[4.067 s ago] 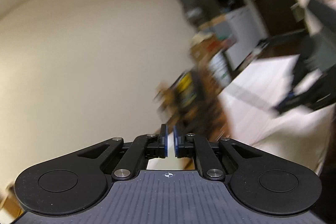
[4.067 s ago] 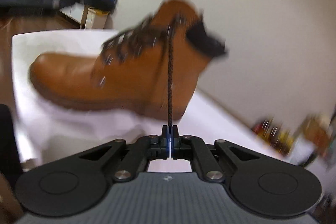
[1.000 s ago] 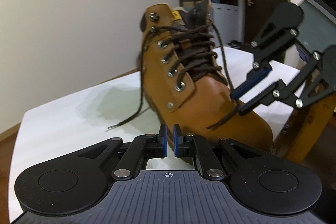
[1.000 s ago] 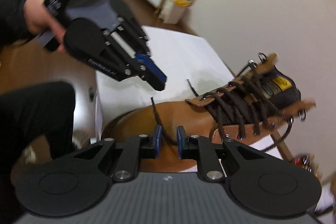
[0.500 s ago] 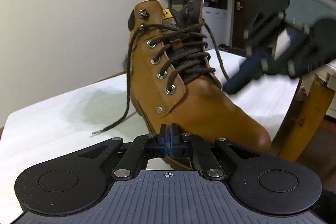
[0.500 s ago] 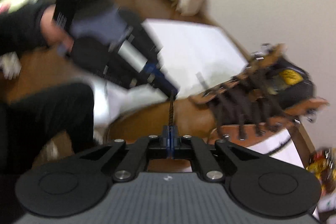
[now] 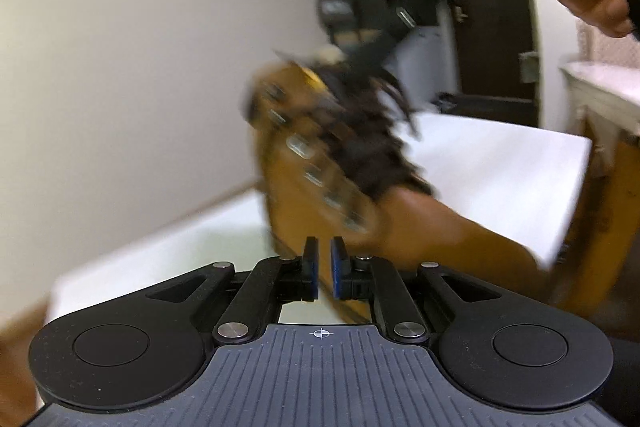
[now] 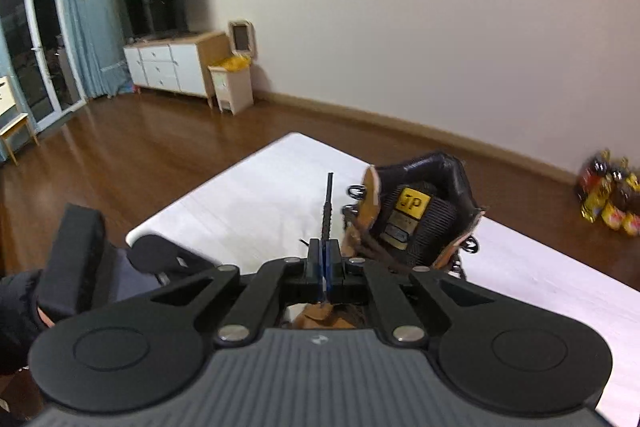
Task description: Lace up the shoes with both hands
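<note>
Boot (image 8: 416,223): a tan boot is being kept on the white worktop (image 8: 248,211), near its far corner as seen in the right wrist view.
Lace (image 8: 328,207): a dark lace end is being pinched and is sticking out upright beyond the tips.
Right gripper (image 8: 324,259): its jaws are being pressed together on the lace.
Left gripper (image 7: 324,267): its jaws are being opened, with nothing between them; the blurred boot (image 7: 340,179) is lying just ahead.
</note>
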`<move>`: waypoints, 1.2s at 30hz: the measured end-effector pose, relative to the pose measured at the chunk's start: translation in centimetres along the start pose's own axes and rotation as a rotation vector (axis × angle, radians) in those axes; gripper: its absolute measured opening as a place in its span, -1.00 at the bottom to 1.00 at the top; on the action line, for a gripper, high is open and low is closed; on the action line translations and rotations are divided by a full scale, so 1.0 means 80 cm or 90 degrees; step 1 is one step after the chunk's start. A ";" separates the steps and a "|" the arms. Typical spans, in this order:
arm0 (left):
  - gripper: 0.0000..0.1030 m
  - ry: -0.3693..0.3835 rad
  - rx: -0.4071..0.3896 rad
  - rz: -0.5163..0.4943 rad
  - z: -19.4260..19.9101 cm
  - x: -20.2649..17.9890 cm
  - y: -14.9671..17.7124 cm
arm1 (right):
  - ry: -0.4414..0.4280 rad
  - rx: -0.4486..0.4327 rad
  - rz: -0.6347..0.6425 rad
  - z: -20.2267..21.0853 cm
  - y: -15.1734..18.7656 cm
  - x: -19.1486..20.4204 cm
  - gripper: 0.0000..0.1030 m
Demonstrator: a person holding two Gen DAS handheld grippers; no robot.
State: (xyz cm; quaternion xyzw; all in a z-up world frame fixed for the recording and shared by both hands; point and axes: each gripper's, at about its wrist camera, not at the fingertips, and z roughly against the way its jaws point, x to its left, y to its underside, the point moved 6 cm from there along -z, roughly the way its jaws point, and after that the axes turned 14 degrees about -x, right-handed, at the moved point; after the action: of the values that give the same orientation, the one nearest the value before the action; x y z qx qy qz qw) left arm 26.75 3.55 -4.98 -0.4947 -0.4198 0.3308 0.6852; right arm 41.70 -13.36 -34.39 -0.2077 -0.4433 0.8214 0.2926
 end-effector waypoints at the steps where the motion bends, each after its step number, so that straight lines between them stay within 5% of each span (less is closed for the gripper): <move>1: -0.83 -0.008 -0.008 -0.013 -0.003 0.007 -0.006 | 0.005 0.014 0.007 -0.003 0.001 -0.002 -0.96; 9: -0.83 -0.053 -0.062 -0.123 -0.016 0.041 -0.033 | 0.024 0.121 0.081 -0.019 -0.005 0.007 -0.96; 19: -0.83 -0.045 -0.099 -0.090 -0.016 0.052 -0.033 | 0.043 0.183 0.126 -0.036 -0.023 0.020 -0.96; 36: -0.80 -0.006 -0.118 -0.145 -0.016 0.055 -0.033 | 0.048 0.134 0.144 -0.047 -0.053 0.038 -0.96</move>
State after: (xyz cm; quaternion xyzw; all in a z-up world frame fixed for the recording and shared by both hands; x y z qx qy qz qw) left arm 29.93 6.12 -1.59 -0.5036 -0.5051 0.2130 0.6678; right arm 42.99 -7.22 -33.01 -0.2555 -0.3168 0.8828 0.2347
